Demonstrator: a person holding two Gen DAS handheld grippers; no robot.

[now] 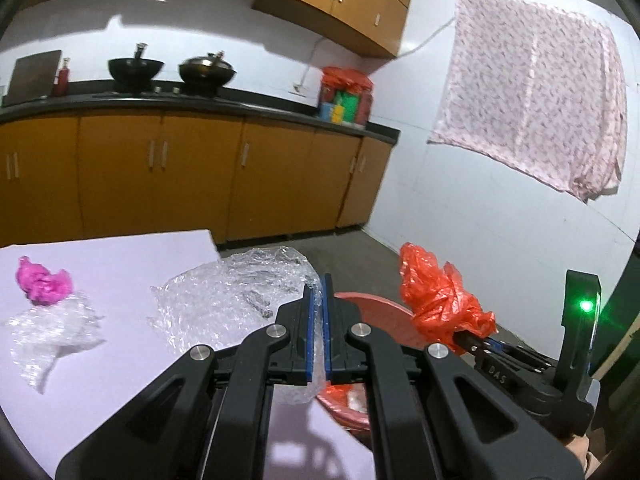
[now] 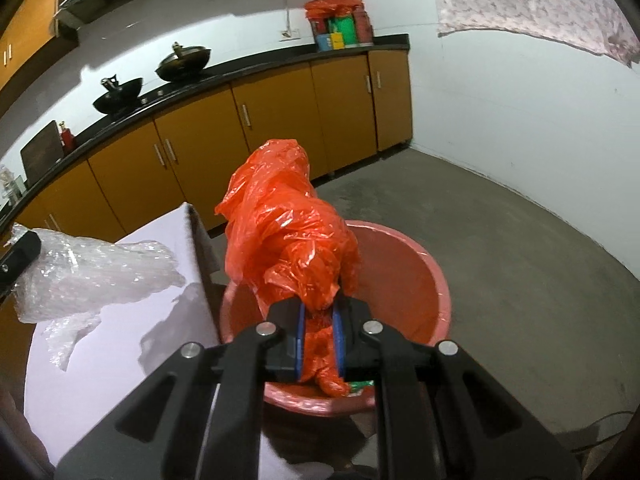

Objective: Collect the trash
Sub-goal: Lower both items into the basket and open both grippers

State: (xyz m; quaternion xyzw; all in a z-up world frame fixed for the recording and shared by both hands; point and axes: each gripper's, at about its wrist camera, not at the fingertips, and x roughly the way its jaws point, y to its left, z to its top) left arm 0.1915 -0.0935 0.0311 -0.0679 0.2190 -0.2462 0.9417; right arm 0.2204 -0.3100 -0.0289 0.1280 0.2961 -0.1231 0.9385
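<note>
Magenta scrap [image 1: 43, 283]: crumpled, far left on the white table [image 1: 120, 252], touching the top of a clear wad.
Small clear wad [image 1: 50, 334]: crinkled film lying flat on the table just below the magenta scrap, well apart from both grippers.
Bubble wrap [image 1: 232, 296]: large clear sheet, bunched, lifted off the table near its right edge; one corner pinched between blue pads; seen again from the right wrist [image 2: 92, 276], hanging out leftward over the table.
Left gripper [image 1: 319, 328]: clamped tight on the bubble wrap, a strip of film running down between the pads and hanging out below.
Pink basin [image 1: 384, 320]: round, on the floor just beside the table's right edge, partly hidden behind the left gripper; from the right wrist its rim [image 2: 436, 276] wraps around the red bag's lower end; something green [image 2: 360, 386] visible inside near the front wall, too small to identify.
Red plastic bag [image 2: 288, 236]: crumpled, held upright above the basin's opening; also visible from the left wrist [image 1: 440, 300], to the right of the basin.
Right gripper [image 2: 319, 344]: closed on the bag's lower neck, red film squeezed between the blue pads, a twisted tail poking out underneath.
Background: orange cabinets [image 1: 200, 172] under a dark counter, two woks [image 1: 136, 68] on it, patterned cloth [image 1: 532, 92] on the right wall.
</note>
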